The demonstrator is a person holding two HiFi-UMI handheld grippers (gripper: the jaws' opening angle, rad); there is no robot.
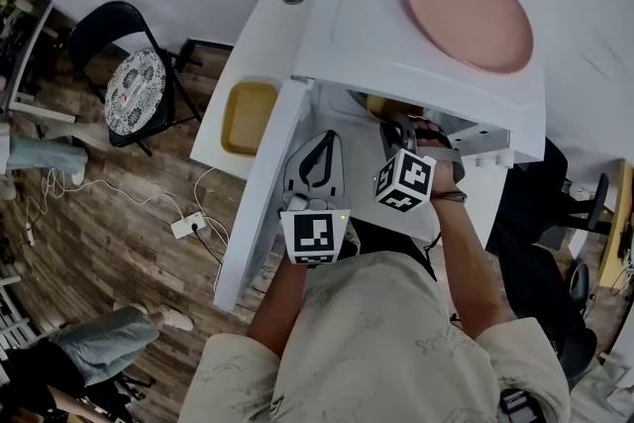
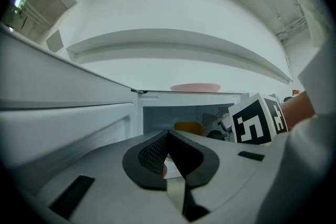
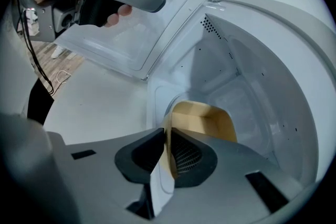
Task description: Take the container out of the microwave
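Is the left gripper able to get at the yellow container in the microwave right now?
Probably not cleanly. The door is open, but the right gripper grips the rim of the yellow container, and it and the hand fill much of the opening beside the left gripper.

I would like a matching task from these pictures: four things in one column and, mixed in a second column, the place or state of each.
Things:
1. pink plate
2. yellow container
3. microwave door
4. right tool

Places or states:
a. swung open
b. shut on the container's rim
c. on top of the microwave
d. inside the microwave

Pairs: 1-c, 2-d, 3-a, 4-b.
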